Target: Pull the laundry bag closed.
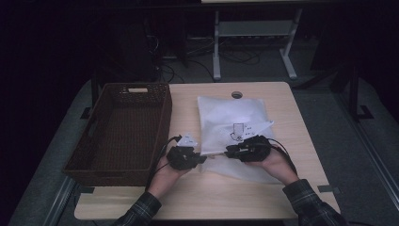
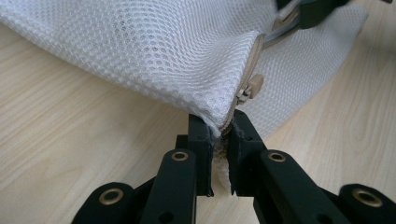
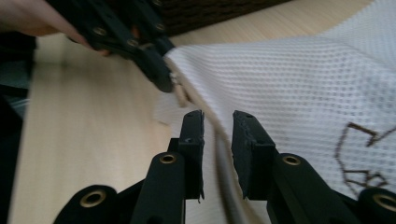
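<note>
Mesh bag (image 1: pixel 234 125) lies flat on the counter (image 1: pixel 197 193), beside the basket (image 1: pixel 123 132). Left claw (image 2: pixel 219 128) pinches its zipper corner tight. Right claw (image 3: pixel 218 126) is open astride the zipper line; it should close on the slider (image 2: pixel 250 88), then pull straight along.

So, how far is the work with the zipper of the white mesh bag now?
Early stage. Done: the left gripper is shut on the mesh bag at its zipper-end corner. In hand: the right gripper stands open around the zipper line, short of the zipper pull. Left: gripping that pull and sliding it. The brown basket holds nothing visible.
</note>
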`<state>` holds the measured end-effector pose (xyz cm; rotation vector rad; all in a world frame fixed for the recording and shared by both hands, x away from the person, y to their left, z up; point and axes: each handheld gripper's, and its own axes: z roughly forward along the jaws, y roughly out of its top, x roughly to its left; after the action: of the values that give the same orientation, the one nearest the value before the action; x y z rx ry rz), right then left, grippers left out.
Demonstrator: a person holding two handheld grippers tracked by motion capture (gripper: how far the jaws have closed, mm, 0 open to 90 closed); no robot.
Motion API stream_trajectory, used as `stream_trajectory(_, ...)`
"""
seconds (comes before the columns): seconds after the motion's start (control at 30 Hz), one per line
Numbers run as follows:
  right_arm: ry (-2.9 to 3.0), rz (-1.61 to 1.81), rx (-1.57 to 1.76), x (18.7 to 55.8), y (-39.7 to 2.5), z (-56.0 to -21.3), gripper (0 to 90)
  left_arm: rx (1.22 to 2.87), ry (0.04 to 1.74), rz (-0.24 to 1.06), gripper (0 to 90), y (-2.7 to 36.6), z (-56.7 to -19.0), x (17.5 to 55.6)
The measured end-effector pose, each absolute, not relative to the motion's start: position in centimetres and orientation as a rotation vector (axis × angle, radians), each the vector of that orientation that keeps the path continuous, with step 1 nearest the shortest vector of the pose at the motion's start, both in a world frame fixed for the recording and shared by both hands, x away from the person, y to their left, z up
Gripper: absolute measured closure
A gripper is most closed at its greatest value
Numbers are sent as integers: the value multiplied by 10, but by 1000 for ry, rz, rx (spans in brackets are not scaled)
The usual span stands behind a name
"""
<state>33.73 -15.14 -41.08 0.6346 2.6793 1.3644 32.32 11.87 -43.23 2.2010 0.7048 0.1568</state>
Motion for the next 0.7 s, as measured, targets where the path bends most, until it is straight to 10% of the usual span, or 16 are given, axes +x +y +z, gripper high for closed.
stream_trajectory(0.7,2803,1345,581,330,-110,-432,784,2191,657,148,814,118,-437,314)
